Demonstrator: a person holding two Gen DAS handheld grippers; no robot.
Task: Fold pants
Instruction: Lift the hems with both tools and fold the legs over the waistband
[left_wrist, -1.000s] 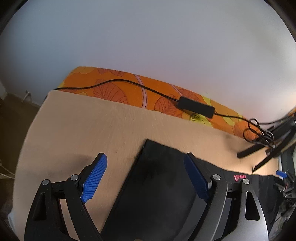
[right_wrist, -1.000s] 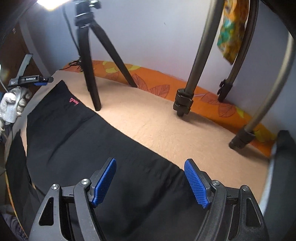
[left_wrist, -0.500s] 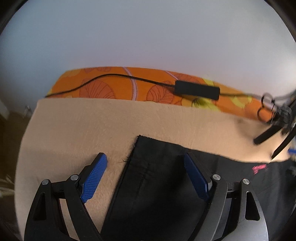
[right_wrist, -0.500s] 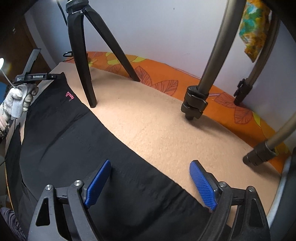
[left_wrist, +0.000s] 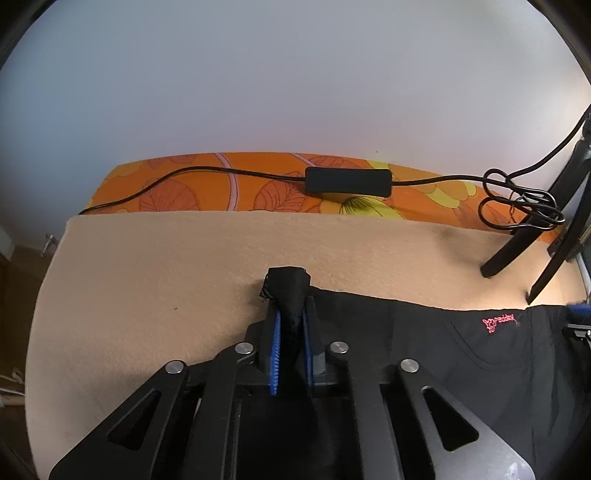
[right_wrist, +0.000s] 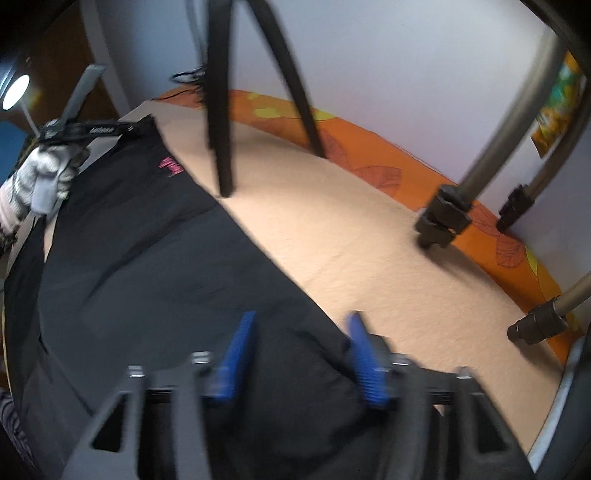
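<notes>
Left gripper (left_wrist: 291, 332) now pinches pants (left_wrist: 424, 350); right gripper (right_wrist: 299, 354) jaws closing around cloth; tripod legs (right_wrist: 221, 110) nearby.

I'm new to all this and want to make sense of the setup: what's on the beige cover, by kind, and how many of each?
Pants: 1
Grippers: 2 (left gripper, shut on the cloth; right gripper, jaws closing with cloth between them)
Tripods: 2 (black tripod, grey tripod)
Power cable: 1
Total: 6
</notes>
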